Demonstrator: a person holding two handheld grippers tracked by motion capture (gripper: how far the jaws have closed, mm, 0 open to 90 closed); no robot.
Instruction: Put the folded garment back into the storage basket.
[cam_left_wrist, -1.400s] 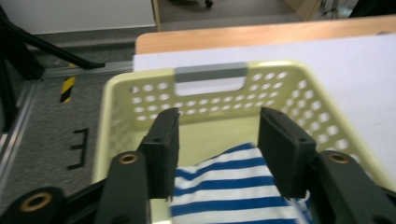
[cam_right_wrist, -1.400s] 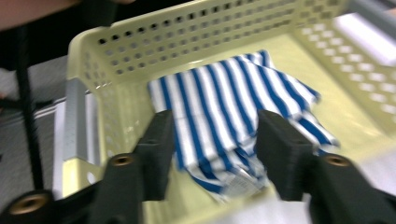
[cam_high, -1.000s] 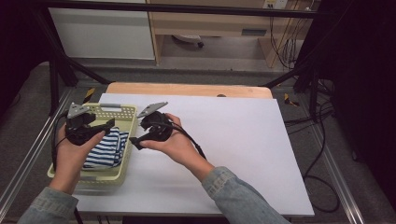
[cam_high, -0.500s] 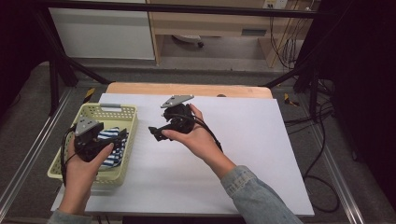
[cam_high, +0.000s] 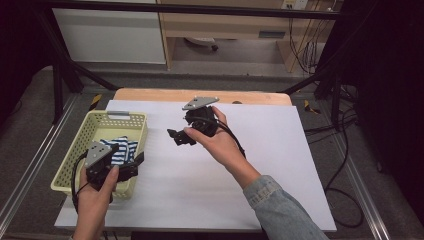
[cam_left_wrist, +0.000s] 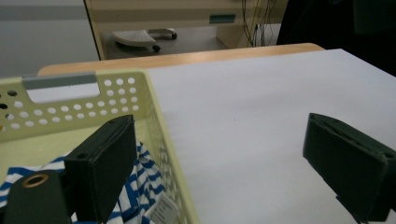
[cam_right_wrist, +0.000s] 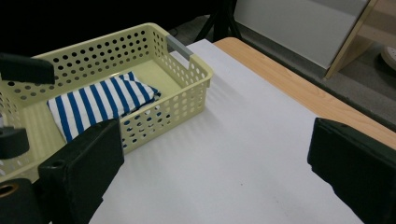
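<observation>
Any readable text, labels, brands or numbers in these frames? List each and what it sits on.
No text can be read.
Garment tag on the striped cloth in the yellow basket: faint print, too small and blurred to read.
Grey strip on the basket's handle: blank.
Blue label on the wooden furniture behind the table: no legible characters.

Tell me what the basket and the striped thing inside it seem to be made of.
The basket looks like moulded plastic, pale yellow with a dull sheen; its walls have even rows of round holes. The striped thing looks like soft knit fabric, blue and white, matte: it lies folded, and a sewn-in label shows in the left gripper view.
</observation>
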